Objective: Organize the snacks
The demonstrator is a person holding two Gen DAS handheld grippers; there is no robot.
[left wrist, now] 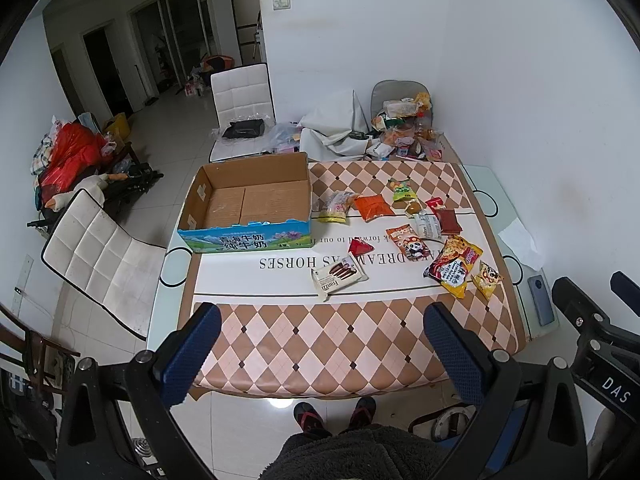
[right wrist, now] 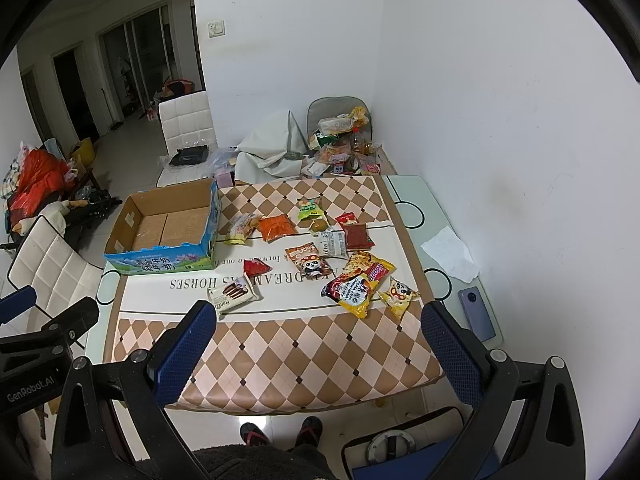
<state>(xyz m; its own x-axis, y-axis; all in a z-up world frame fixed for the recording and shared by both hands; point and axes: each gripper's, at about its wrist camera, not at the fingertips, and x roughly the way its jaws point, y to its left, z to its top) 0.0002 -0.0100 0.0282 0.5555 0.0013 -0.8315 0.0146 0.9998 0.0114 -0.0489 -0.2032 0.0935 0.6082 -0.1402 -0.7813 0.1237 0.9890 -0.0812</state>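
Note:
An empty cardboard box (left wrist: 248, 200) (right wrist: 168, 224) with blue printed sides stands at the table's far left. Several snack packets lie loose to its right: a white wafer pack (left wrist: 338, 276) (right wrist: 234, 296), a small red packet (left wrist: 360, 247) (right wrist: 256, 267), a panda pack (left wrist: 408, 242) (right wrist: 310, 262), a big yellow-red bag (left wrist: 454, 266) (right wrist: 358, 282), an orange pack (left wrist: 373, 207) (right wrist: 276, 227). My left gripper (left wrist: 322, 320) is open and empty above the near table edge. My right gripper (right wrist: 320, 316) is open and empty, also held back from the snacks.
A checkered cloth (left wrist: 320, 336) covers the table. A phone (right wrist: 478, 314) and a white paper (right wrist: 450, 254) lie at the right edge. White chairs (left wrist: 100, 260) stand at left and far side. A pile of bags (left wrist: 404, 124) sits beyond the table.

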